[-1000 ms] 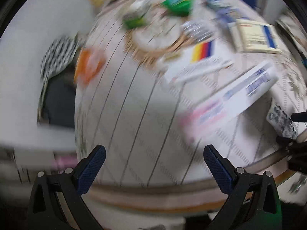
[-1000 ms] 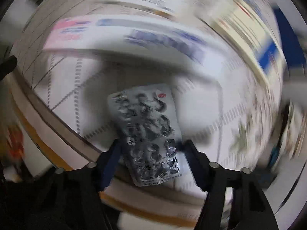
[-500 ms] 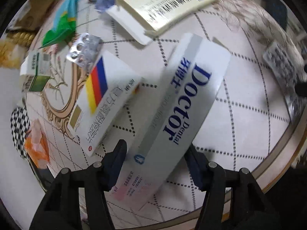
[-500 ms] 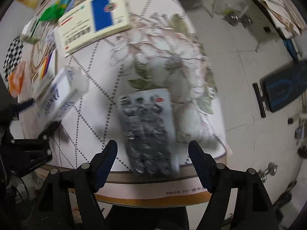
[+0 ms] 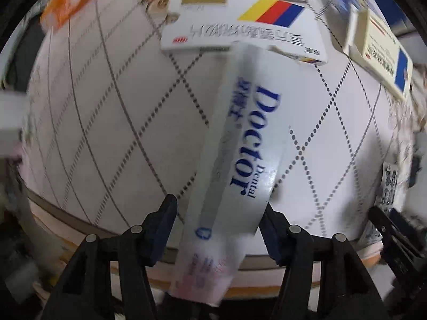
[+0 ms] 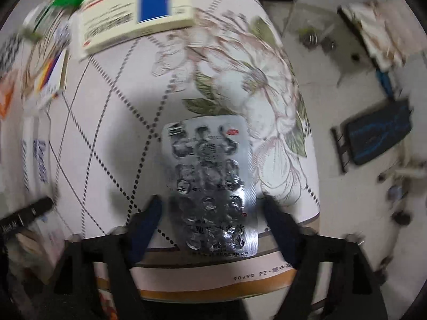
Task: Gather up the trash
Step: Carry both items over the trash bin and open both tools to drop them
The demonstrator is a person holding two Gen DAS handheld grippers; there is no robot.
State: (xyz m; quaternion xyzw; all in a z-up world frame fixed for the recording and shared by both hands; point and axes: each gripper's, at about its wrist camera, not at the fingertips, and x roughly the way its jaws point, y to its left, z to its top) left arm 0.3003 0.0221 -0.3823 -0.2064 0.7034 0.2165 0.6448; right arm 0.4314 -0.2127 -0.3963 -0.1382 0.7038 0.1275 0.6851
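— Silver foil: one blister pack (image 6: 210, 186) is lying at the table's (image 6: 112, 122) edge, sitting between the right gripper's (image 6: 212, 208) closing jaws, pads just short of it.

— And the left gripper (image 5: 218, 208)?

— One white toothpaste box (image 5: 240, 154) is sitting between its half-open jaws; whether both pads are pressing, I cannot tell. Two medicine cartons are lying beyond — striped carton (image 5: 245, 26), cream carton (image 5: 381, 50).
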